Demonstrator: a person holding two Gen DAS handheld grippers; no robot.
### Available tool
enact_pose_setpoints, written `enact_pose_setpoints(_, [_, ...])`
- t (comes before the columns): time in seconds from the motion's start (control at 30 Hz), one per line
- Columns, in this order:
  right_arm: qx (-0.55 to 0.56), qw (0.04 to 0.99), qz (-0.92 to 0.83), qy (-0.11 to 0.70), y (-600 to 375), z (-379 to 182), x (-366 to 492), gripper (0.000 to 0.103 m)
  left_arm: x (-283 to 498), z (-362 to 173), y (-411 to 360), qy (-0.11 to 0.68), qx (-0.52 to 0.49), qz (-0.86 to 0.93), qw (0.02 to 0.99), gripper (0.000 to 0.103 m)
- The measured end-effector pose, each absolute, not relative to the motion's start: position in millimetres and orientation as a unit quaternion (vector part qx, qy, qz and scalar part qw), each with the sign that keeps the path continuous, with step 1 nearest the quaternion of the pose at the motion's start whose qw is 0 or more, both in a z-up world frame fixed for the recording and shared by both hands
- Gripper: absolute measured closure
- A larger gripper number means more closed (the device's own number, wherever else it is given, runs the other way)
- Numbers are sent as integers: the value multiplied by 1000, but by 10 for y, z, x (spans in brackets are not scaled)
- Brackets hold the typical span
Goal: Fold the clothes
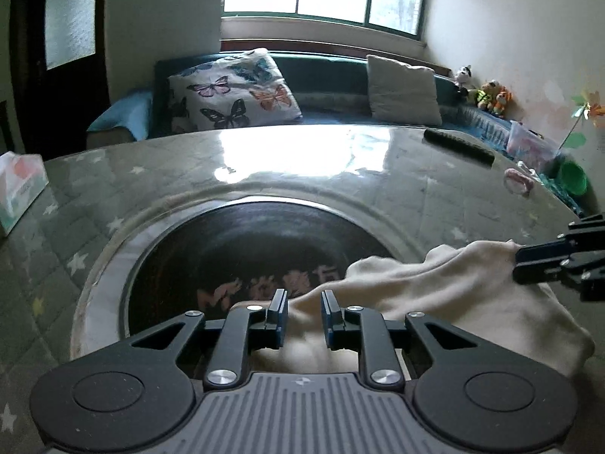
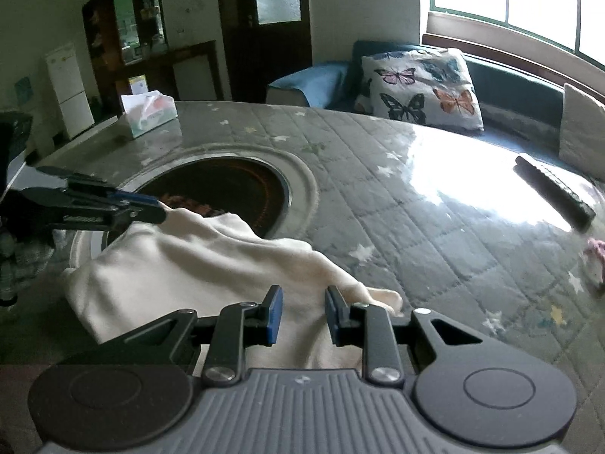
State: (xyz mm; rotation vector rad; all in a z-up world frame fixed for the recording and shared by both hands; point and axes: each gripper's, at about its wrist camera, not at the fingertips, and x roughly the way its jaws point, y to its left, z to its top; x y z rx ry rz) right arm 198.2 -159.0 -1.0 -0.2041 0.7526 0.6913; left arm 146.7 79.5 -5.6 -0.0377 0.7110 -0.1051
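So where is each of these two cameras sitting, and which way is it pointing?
Left wrist view: sits on the left hand-held gripper, looking along its fingers over the cream cloth garment towards the window; the right hand-held gripper shows at the right edge.
Right wrist view: sits on the right hand-held gripper, looking across the grey quilted table cover; the left hand-held gripper shows at the left.
Shared: garment, butterfly-print cushion, dark round inset.

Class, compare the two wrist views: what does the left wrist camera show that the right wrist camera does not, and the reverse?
Only the left wrist view: stuffed toys and a green cup.
Only the right wrist view: a white fridge and a dark cabinet.
Both: the cream garment, tissue box, butterfly pillow, remote control and the table's dark round inset.
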Motion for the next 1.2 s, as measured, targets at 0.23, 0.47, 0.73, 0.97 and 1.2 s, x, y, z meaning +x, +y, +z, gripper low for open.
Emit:
enact_pose_setpoints(0.23, [-101, 869, 316, 368, -1500, -67, 2030, 79, 1632, -120, 736, 359, -4, -53, 932, 80])
enact_pose_setpoints(0.47, [-136, 855, 369, 338, -1294, 166, 1724, 79, 1441, 64, 922, 341, -8, -21, 940, 45])
enact_pose_setpoints(0.73, [-191, 805, 462, 319, -725, 203, 1297, 70, 1152, 210, 1267, 335, -32, 31, 941, 2])
enact_pose_setpoints(0.97, [-262, 766, 513, 285, -243, 74, 931, 64, 947, 230, 1453, 342, -91, 45, 934, 0])
enact_pose_setpoints(1.2, [-327, 752, 515, 249, 87, -93, 701, 63, 853, 132, 1538, 365, -183, 37, 912, 0])
